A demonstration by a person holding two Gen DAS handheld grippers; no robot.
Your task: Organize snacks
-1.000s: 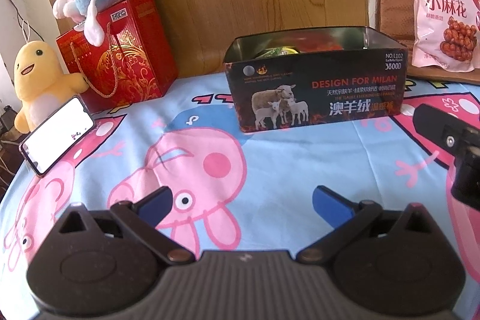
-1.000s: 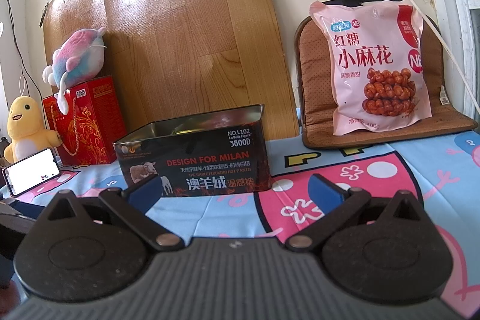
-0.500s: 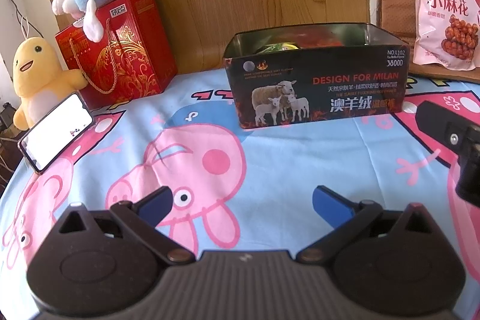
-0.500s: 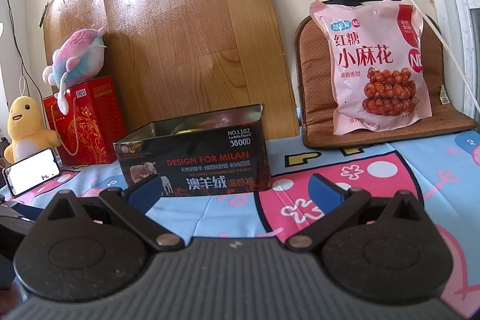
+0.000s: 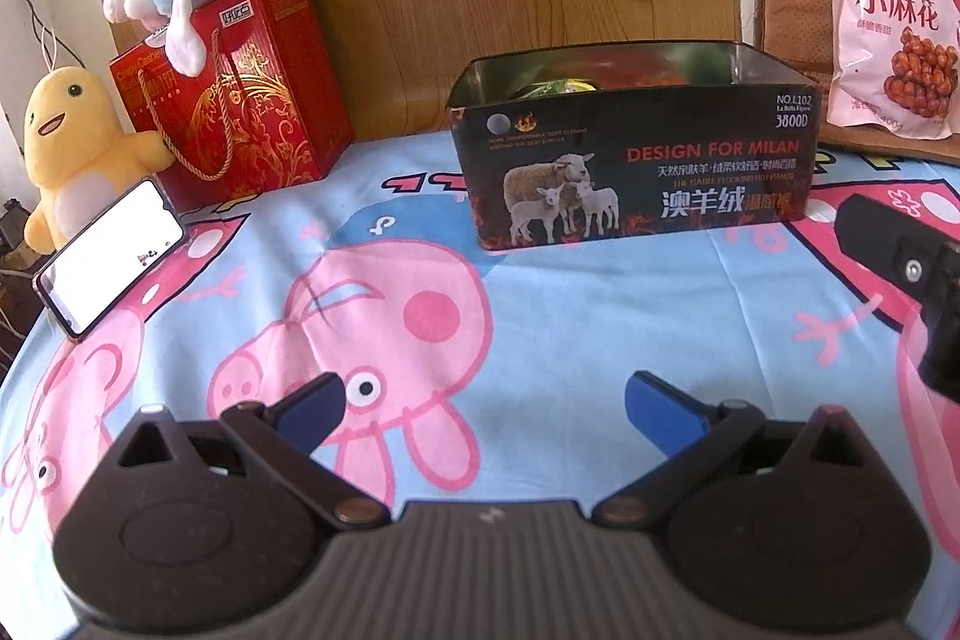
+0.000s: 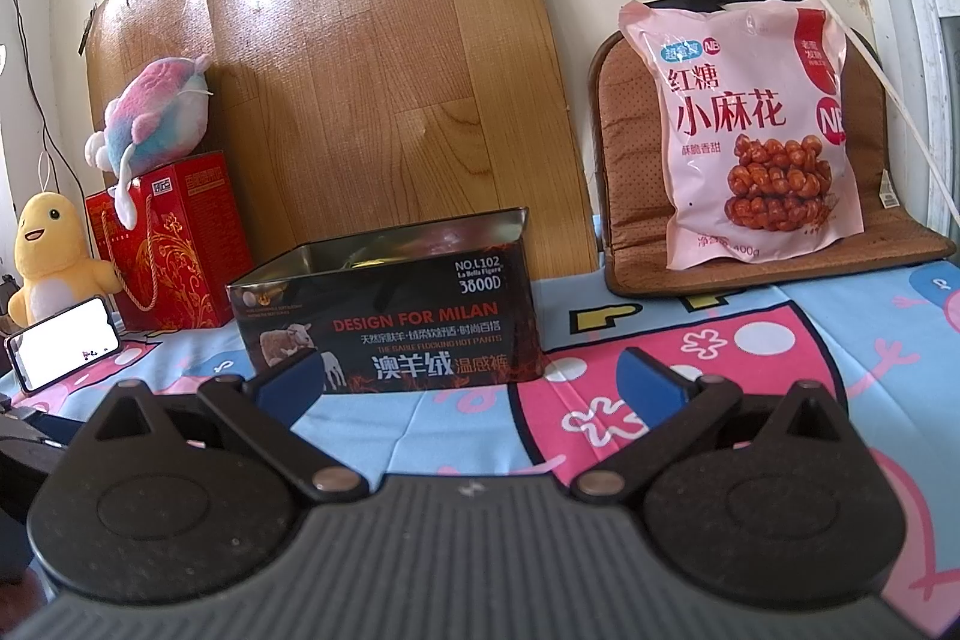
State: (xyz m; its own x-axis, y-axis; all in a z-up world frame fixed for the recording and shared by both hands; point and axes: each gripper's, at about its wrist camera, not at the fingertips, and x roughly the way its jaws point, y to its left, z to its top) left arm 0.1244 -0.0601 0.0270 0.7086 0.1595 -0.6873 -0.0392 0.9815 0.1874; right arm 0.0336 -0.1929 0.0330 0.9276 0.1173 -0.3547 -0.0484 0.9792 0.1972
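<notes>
Both grippers are held low over a cartoon-print cloth [image 5: 540, 292]. The left gripper [image 5: 483, 400] is spread wide and grips nothing; the right gripper [image 6: 474, 379] is likewise spread and empty. An open black tin [image 5: 636, 172] is set on the cloth ahead of both, with some contents glimpsed inside but not identifiable. A pink snack bag [image 6: 750, 130] is propped upright on a brown cushion [image 6: 624, 148], right of the tin and apart from it.
</notes>
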